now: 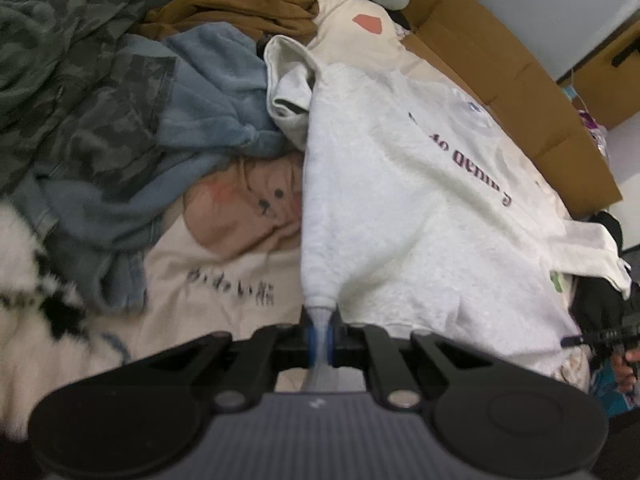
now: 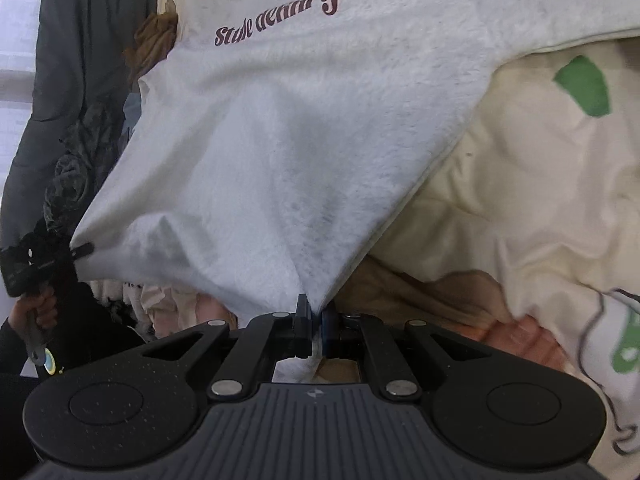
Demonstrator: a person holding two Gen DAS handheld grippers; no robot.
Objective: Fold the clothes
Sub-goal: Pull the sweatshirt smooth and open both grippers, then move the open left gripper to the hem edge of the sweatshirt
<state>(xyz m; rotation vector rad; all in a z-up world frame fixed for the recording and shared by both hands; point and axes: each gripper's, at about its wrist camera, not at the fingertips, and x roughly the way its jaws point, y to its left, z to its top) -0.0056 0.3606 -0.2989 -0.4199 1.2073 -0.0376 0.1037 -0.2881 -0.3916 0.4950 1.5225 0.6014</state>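
A white fleece sweatshirt (image 1: 420, 200) with dark red lettering lies spread over a cream bedspread (image 1: 224, 280). My left gripper (image 1: 320, 332) is shut on one corner of its hem, and the cloth rises taut from the pads. The right gripper (image 2: 315, 320) is shut on the other hem corner of the same sweatshirt (image 2: 288, 128), lifted off the bed. In the right wrist view the left gripper (image 2: 82, 249) shows at the far left, pinching the hem. The right gripper (image 1: 568, 341) appears at the right edge of the left wrist view.
A heap of clothes lies at the left: a blue fleece (image 1: 208, 92), a camouflage garment (image 1: 80, 60) and a brown garment (image 1: 248, 4). Flattened cardboard (image 1: 500, 72) runs along the far bed edge. A dark quilted cover (image 2: 80, 60) hangs beside the bed. A hand (image 2: 36, 312) holds the left gripper's handle.
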